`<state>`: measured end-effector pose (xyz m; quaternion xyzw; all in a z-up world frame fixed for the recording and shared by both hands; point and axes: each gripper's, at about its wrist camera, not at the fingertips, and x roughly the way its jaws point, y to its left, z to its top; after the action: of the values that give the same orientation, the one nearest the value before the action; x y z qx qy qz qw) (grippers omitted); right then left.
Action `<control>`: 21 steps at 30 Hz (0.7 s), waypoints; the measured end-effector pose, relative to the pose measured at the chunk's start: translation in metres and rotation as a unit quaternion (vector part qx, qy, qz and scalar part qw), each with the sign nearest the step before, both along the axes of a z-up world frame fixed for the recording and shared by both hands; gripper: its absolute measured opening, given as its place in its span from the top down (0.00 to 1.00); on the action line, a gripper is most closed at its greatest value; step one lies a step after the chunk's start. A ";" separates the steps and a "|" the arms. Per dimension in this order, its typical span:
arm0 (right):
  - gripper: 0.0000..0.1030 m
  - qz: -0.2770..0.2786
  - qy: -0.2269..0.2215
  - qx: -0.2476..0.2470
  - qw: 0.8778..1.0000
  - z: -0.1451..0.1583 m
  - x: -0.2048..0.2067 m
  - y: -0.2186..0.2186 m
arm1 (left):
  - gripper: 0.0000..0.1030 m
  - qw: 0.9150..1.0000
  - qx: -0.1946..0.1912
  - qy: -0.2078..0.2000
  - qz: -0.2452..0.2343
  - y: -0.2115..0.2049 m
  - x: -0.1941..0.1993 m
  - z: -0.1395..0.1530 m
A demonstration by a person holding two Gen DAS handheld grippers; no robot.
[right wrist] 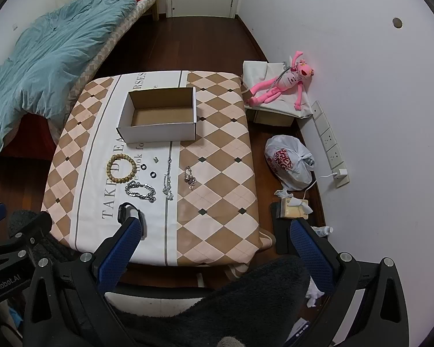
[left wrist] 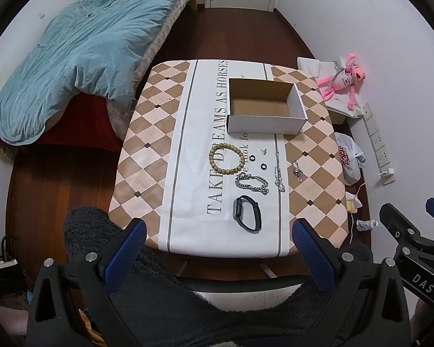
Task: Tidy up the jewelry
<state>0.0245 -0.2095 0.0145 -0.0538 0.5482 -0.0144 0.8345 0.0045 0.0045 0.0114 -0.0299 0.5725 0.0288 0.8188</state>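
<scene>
Nothing has gone into the open cardboard box (left wrist: 266, 105) yet: it sits empty on the counter (left wrist: 147, 156), and every piece lies on the cloth on the near side of it. Nearest the box is the wooden bead bracelet (left wrist: 225, 160), then two small black rings (left wrist: 257, 161), the silver chain bracelets (left wrist: 251, 184), and the black watch (left wrist: 247, 213) farthest from the box. The left gripper (left wrist: 218, 247) and right gripper (right wrist: 214, 245) both hover high with jaws wide and empty. So the task looks to be at its start; the next move likely calls for lowering onto one piece.
</scene>
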 end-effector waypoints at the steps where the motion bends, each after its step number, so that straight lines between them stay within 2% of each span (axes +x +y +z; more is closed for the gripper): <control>1: 0.00 0.000 0.000 0.000 1.000 0.000 0.000 0.000 | 0.00 1.000 0.001 0.000 0.000 0.000 0.000 0.000; 11: 0.00 -0.001 0.000 0.002 1.000 -0.004 -0.004 -0.002 | 0.00 1.000 0.002 -0.003 0.001 0.002 0.000 0.001; 21: 0.00 -0.002 -0.001 0.008 1.000 0.007 0.001 -0.001 | 0.00 1.000 0.003 -0.004 0.001 0.002 0.000 0.001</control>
<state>0.0250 -0.2110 0.0219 -0.0460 0.5478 -0.0121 0.8352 0.0045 0.0068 0.0128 -0.0280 0.5688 0.0310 0.8214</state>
